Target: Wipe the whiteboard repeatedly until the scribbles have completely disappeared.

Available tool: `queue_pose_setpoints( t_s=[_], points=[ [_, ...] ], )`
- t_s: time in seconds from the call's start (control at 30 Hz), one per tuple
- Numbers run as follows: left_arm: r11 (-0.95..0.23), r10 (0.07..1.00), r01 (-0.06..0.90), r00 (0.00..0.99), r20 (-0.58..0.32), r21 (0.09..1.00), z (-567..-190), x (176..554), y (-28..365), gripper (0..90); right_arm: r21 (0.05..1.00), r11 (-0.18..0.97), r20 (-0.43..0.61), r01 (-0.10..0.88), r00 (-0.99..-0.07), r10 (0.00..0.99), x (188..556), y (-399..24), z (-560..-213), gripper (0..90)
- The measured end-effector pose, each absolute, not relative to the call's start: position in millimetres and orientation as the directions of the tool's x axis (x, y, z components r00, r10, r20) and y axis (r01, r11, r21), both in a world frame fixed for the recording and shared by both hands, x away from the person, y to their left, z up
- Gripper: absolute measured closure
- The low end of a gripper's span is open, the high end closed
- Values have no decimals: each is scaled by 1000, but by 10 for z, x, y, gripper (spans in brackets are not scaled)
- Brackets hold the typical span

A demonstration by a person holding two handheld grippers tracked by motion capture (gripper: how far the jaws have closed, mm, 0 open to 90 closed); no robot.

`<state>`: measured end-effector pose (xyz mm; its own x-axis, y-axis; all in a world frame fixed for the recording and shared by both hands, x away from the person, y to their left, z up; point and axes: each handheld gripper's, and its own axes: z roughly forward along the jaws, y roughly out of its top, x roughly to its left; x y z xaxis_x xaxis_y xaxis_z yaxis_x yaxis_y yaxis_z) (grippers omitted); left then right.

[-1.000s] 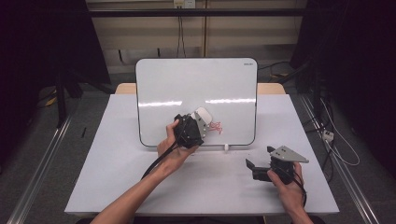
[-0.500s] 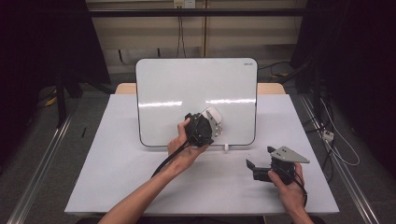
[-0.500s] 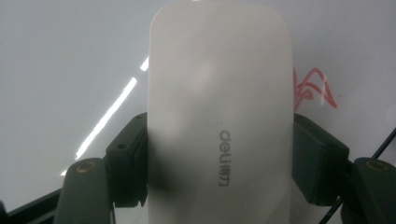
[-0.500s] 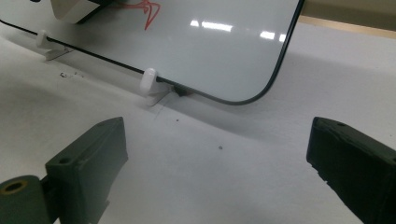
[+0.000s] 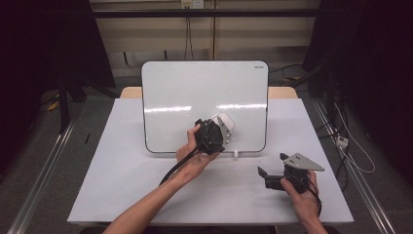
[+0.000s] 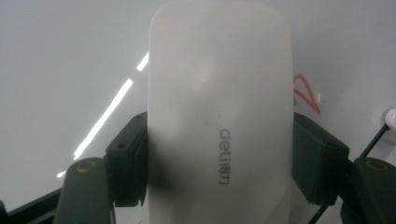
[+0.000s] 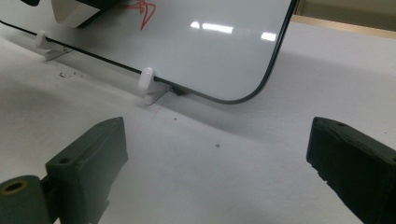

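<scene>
A white whiteboard point(image 5: 204, 97) stands propped near the back of the table. My left gripper point(image 5: 220, 130) is shut on a white eraser point(image 5: 225, 122) and presses it flat against the board's lower middle. In the left gripper view the eraser point(image 6: 219, 116) sits squeezed between both jaws, and a red marker scribble point(image 6: 306, 95) peeks out beside it. The right gripper point(image 5: 269, 176) rests low on the table at front right, open and holding nothing. In its own view the right gripper point(image 7: 219, 154) faces the board's lower corner point(image 7: 224, 60), with the red scribble point(image 7: 140, 8) at the top.
Small white clip feet point(image 7: 147, 84) hold the board's bottom edge; one foot point(image 5: 235, 155) sits just below the eraser. The table is covered by a white sheet point(image 5: 122, 170). Dark curtains and floor rails flank the table.
The left gripper has slid the eraser to the right along the board's lower part, over where red marks showed a second ago. The right gripper has stayed put.
</scene>
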<state>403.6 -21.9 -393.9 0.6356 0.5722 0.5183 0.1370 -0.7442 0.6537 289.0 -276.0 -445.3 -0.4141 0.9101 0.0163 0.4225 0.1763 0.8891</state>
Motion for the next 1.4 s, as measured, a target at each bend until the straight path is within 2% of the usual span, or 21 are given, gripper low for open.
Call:
queue_pose_setpoints(
  t_s=[0.5, 0.7, 1.23, 1.4],
  points=[
    [-696, 659, 212, 567, 493, 686, -3789, 4204, 556, 311, 887, 176, 15, 426, -408, 913, 2887, -2756, -4456, 52],
    [-704, 654, 204, 561, 508, 680, -3855, 4151, 502, 311, 885, 186, 8, 426, -415, 910, 2897, -2722, -4458, 52],
    [-787, 547, 136, 605, 579, 602, -4083, 3932, 177, 311, 887, 185, 10, 424, -417, 909, 2894, -2726, -4453, 52],
    [-785, 541, 130, 619, 570, 605, -4117, 3909, 156, 311, 887, 184, 10, 424, -417, 909, 2894, -2727, -4453, 52]
  ],
)
